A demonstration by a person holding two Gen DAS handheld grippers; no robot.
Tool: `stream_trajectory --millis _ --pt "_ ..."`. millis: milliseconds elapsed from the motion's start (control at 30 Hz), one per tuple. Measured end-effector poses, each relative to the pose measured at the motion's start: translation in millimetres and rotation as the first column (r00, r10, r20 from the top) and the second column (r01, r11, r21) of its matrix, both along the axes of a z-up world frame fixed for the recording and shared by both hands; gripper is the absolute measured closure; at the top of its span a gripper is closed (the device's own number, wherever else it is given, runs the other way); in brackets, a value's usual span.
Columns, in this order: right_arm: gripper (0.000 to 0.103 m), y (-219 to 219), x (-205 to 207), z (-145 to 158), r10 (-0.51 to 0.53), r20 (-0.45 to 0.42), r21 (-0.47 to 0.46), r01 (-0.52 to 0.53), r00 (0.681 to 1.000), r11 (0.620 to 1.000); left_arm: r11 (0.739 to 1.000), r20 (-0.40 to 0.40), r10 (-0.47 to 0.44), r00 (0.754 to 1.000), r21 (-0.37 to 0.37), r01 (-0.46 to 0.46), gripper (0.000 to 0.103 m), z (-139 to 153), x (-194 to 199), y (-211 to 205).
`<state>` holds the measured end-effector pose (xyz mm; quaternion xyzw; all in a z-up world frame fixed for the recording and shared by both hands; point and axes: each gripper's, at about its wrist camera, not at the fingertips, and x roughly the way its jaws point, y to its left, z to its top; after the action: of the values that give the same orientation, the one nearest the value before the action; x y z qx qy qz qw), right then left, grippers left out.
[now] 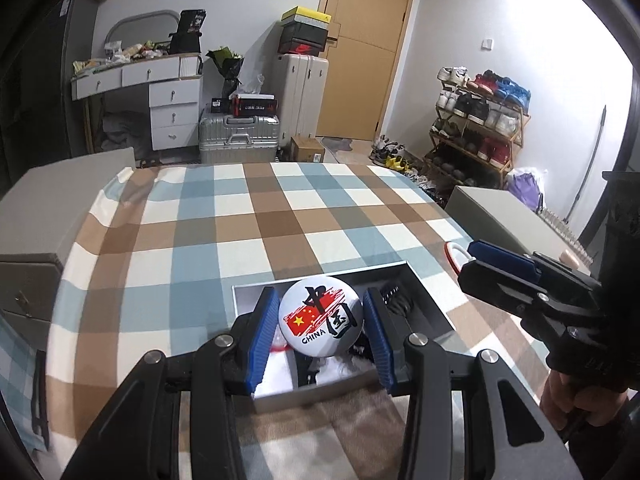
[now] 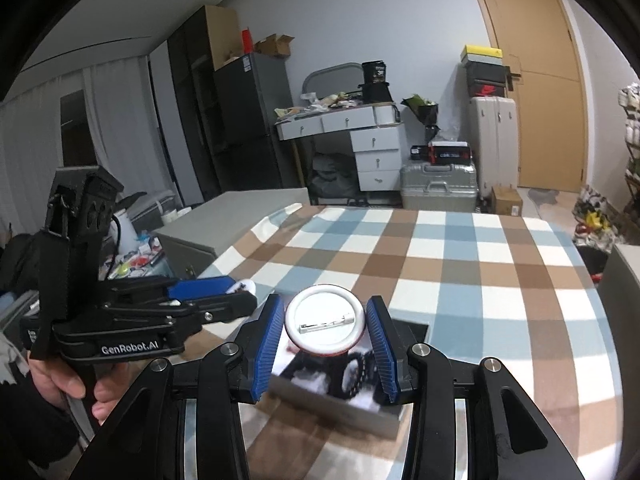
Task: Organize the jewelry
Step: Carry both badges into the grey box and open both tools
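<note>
Left gripper (image 1: pixel 321 322) pinched a round China-flag badge (image 1: pixel 320 317) by its edges, above the near end of an open grey box (image 1: pixel 256 290) holding dark jewelry. Right gripper (image 2: pixel 325 326) clamped a second badge (image 2: pixel 325 322), pin back facing camera, over the same box (image 2: pixel 340 408). Box sat near on the checked cloth (image 1: pixel 248 216). Far: white drawers (image 1: pixel 174 108), suitcases (image 1: pixel 239 136), wooden door (image 1: pixel 368 48).

Two round badges (image 1: pixel 321 317) (image 2: pixel 325 326) above open box (image 1: pixel 256 294).
</note>
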<state>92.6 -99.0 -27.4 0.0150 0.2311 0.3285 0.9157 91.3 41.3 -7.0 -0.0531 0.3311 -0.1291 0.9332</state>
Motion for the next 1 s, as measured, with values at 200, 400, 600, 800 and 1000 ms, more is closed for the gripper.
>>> stream_trajectory --millis 200,400,600,800,1000 --pt "0.061 2.9 21.6 -0.8 0.009 -0.023 0.029 -0.008 1.0 1.0 1.0 -0.009 -0.016 1.0 -0.023 0.016 0.066 -3.9 15.4 -0.8" --pt "0.061 5.1 38.8 -11.8 0.024 -0.042 0.049 -0.022 0.999 0.999 0.999 -0.016 -0.032 0.999 -0.037 0.031 0.066 -8.8 25.5 -4.2" --pt "0.061 4.7 49.3 -21.4 0.027 -0.077 0.061 -0.022 0.997 0.998 0.999 -0.037 -0.035 0.999 -0.039 0.034 0.066 -14.1 32.5 -6.1" --pt "0.061 7.5 54.6 -31.9 0.042 -0.108 0.07 -0.035 0.993 0.997 0.999 -0.049 -0.038 0.998 -0.037 0.036 0.066 -18.8 37.7 -8.6" --pt "0.061 9.9 57.0 -41.7 0.037 -0.129 0.066 -0.029 0.991 0.997 0.999 -0.065 -0.043 0.997 -0.03 0.041 0.066 -23.4 39.9 -11.0"
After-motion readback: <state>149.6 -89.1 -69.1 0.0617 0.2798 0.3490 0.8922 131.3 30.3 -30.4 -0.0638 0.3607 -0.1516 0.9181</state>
